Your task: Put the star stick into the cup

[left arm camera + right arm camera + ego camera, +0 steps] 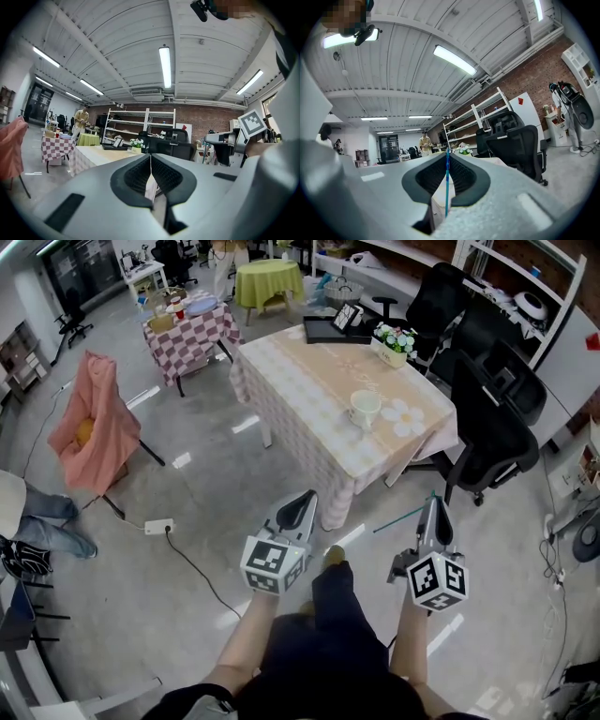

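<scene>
A white cup (364, 409) stands on the table (309, 371) with the pale checked cloth, well ahead of both grippers. My right gripper (435, 502) is held level over the floor short of the table, shut on a thin blue stick (401, 518) that juts out to the left. In the right gripper view the stick (446, 183) runs upright between the closed jaws of the right gripper (446, 154); I cannot make out its star end. To its left, my left gripper (305, 495) is shut and holds nothing, and the left gripper view (150, 157) shows the same.
On the table are also a flower pot (394, 343) and a black tray (328, 329). Black office chairs (487, 418) crowd its right side. A pink-draped chair (89, 427), a power strip (157, 526) with its cable, and a red-checked table (187, 334) lie to the left.
</scene>
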`<action>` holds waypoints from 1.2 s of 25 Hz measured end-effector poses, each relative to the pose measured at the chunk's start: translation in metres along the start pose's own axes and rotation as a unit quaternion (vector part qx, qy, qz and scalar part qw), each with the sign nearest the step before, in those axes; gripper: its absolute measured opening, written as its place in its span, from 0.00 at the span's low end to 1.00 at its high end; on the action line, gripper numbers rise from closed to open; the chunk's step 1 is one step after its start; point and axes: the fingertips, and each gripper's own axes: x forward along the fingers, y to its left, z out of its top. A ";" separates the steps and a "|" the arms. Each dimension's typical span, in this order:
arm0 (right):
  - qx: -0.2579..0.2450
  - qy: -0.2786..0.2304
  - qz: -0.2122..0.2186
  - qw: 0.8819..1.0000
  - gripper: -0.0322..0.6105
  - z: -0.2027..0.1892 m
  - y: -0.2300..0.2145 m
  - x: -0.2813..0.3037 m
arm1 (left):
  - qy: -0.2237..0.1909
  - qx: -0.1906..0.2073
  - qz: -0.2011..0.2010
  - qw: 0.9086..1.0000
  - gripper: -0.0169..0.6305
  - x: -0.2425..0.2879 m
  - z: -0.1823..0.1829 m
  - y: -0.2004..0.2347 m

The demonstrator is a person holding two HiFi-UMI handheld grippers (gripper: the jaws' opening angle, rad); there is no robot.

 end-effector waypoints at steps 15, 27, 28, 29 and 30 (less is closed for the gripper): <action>0.006 0.001 -0.003 1.000 0.08 -0.002 -0.018 0.056 | 0.006 0.008 -0.004 1.000 0.05 0.059 0.004 0.017; 0.005 0.011 -0.003 1.000 0.08 -0.009 -0.040 0.135 | 0.016 0.003 -0.005 1.000 0.05 0.136 0.002 0.046; 0.004 0.011 -0.002 1.000 0.08 -0.008 -0.042 0.143 | 0.016 0.003 -0.004 1.000 0.05 0.142 0.003 0.049; 0.002 0.011 -0.002 1.000 0.08 -0.007 -0.043 0.151 | 0.016 0.002 -0.003 1.000 0.05 0.149 0.004 0.053; 0.001 0.012 0.000 1.000 0.08 -0.006 -0.045 0.159 | 0.016 0.001 -0.001 1.000 0.05 0.155 0.004 0.057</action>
